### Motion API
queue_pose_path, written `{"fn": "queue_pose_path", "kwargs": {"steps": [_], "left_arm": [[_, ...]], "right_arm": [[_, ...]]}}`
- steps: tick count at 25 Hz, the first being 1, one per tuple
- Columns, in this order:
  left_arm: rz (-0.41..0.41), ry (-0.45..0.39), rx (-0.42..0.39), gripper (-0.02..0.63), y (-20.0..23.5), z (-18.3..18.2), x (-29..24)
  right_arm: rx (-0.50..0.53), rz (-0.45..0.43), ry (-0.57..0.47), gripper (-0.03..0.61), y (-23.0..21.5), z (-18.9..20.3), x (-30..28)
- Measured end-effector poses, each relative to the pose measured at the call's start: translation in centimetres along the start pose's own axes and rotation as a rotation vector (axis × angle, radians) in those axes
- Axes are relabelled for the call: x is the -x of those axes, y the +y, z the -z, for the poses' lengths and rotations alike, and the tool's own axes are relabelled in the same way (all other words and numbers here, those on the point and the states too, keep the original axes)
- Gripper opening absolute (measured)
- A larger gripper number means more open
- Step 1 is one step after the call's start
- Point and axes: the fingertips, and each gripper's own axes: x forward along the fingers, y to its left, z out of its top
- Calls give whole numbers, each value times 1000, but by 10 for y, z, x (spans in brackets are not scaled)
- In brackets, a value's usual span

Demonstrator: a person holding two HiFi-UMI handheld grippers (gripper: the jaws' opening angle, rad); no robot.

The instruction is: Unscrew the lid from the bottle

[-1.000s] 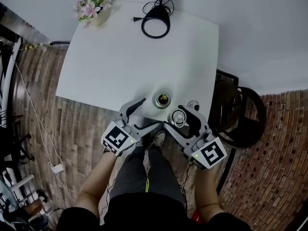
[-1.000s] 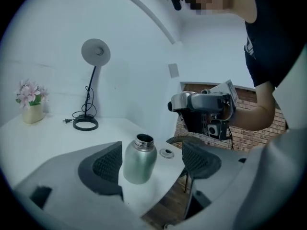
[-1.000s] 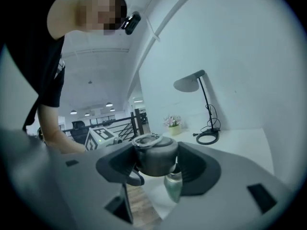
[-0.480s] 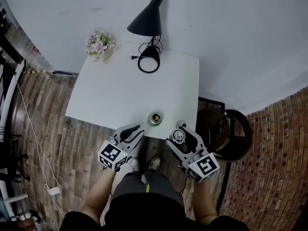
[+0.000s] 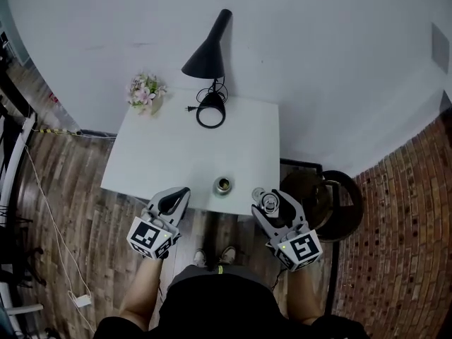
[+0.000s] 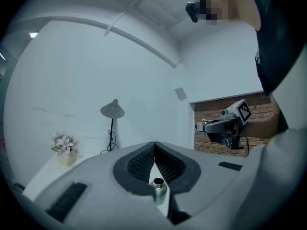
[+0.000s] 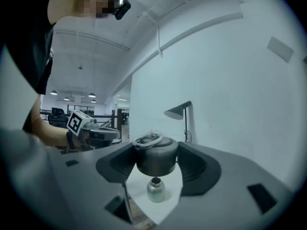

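Right gripper (image 5: 267, 202) clamping one lid (image 7: 156, 159), left gripper (image 5: 181, 193) just closed empty, one open bottle (image 5: 223, 184) on one table (image 5: 176, 154)

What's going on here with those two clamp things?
A person at a white table holds a two-jaw gripper in each hand. The right gripper grips the metal lid, already off the bottle. The open bottle stands near the table's front edge. On the left gripper the jaws have just been closing, with nothing between them.
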Motion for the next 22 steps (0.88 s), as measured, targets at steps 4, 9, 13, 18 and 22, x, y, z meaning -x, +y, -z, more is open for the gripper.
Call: {"fn": "queue_pose_path", "kwargs": {"steps": [4,9,13,18,22], "left_arm": [[-43,-36,-53,23,5,-30,16],[-81,-59,-74,23,7,-67,31],[-128,-82,-82,23,15,-80,46],[-195,-92,-113,23,28,-86,61],[-209,-88,-106,23,32,-83,65]], "right_arm": [[-1,35,-12,267,-9,-5,9],[-22,104,-35,267,-29,-13,15],[-35,125,-42,267,-38,-19,16],[-42,154,-58,267,-50,-27,16],[-49,160,-69,267,-52,-31,14]]}}
